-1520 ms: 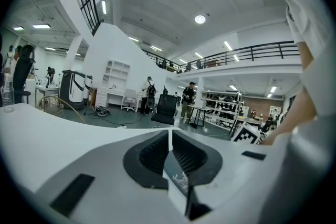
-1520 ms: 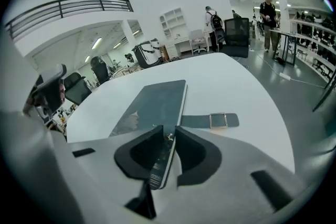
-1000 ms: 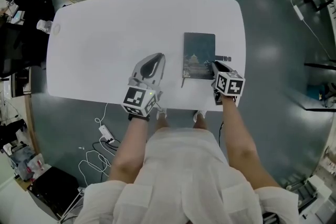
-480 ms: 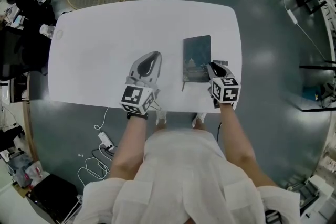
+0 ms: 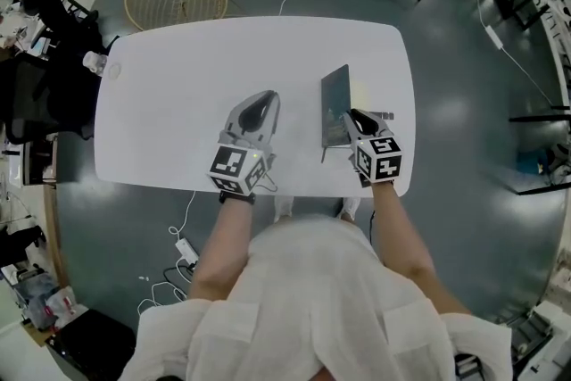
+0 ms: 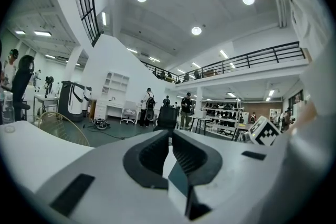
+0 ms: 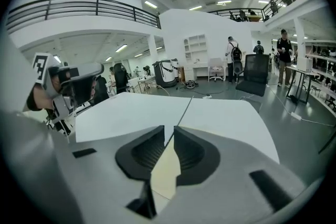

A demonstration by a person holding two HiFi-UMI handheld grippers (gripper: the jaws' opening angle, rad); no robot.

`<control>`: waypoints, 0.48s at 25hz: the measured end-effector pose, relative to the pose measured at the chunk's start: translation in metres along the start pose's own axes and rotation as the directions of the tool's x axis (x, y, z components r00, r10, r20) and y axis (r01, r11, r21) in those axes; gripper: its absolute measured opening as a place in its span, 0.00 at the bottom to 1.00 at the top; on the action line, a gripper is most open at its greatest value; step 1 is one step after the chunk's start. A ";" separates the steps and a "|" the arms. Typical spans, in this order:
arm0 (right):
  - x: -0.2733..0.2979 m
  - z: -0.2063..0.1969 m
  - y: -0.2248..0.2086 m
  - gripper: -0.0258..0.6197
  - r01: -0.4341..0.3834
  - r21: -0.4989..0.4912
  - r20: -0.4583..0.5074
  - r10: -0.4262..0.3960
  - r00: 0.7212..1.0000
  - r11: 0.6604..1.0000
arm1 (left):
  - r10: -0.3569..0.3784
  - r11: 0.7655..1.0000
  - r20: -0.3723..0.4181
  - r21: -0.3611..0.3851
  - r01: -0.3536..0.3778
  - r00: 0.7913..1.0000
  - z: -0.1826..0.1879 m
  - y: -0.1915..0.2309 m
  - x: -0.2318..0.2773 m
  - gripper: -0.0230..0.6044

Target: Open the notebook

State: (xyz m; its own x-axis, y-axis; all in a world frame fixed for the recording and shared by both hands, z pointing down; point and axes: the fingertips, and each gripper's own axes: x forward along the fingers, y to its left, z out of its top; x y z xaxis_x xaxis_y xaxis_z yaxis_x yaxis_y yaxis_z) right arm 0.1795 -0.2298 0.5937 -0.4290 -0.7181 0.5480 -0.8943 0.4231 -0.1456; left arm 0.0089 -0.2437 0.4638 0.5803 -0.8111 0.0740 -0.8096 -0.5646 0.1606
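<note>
The notebook lies on the right part of the bench, long axis running near to far. Its cover is tilted up off the pages and hinges, I judge, on the left. My right tool pinches that cover's near right edge, so the swing goes left. The left tool is pressed together, empty, well left.

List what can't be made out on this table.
- Notebook cover artwork: head view, tilted up and too small; right gripper view shows it edge-on.
- Its page contents: head view, too small.
- Dark item beside it: head view, too small to identify.
</note>
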 end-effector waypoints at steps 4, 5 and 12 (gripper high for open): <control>0.004 0.009 0.020 0.13 -0.019 -0.010 0.019 0.019 1.000 1.000 | -0.005 1.000 0.011 0.024 0.005 1.000 0.012 0.008 -0.006 0.07; 0.006 0.011 0.026 0.13 -0.023 -0.014 0.022 0.024 0.999 1.000 | -0.005 1.000 0.014 0.029 0.004 1.000 0.014 0.011 -0.008 0.07; 0.021 0.016 0.065 0.15 -0.093 -0.041 0.009 0.093 0.996 0.995 | -0.004 0.998 0.017 0.056 0.003 1.000 0.025 0.031 -0.023 0.07</control>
State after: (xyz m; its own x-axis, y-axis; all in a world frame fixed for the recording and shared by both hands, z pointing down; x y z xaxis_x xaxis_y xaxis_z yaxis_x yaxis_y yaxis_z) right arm 0.1099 -0.2265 0.5827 -0.5115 -0.6804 0.5248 -0.8448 0.5100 -0.1621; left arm -0.0316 -0.2461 0.4421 0.5823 -0.8110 0.0569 -0.8113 -0.5751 0.1054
